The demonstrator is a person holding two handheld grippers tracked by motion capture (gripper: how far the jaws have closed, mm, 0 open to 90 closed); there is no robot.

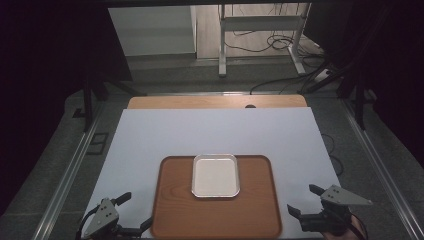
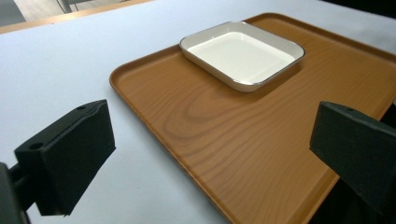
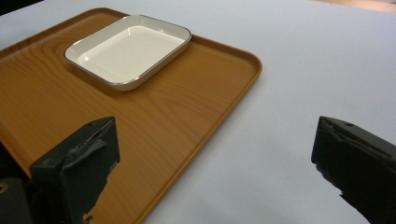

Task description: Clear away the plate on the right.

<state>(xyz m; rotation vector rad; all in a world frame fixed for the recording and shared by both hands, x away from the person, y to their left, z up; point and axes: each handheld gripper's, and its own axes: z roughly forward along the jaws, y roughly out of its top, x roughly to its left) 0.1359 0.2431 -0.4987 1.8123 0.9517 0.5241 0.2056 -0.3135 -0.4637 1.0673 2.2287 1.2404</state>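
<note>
White dish [image 1: 216,175] on tray [image 1: 175,220], well ahead of both grippers

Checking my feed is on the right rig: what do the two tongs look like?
Left tongs: black body, two black block jaws, a grey three-cornered plate with small holes on top, a dark cable trailing. Right tongs: same build, grey plate too. Its jaw pads look worn and ragged; the left pads look smooth, each with a small hole.

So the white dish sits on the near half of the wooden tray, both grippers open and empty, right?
Not quite: the dish sits on the far half of the tray, as the high view shows. The left gripper and right gripper are indeed open and empty.
</note>
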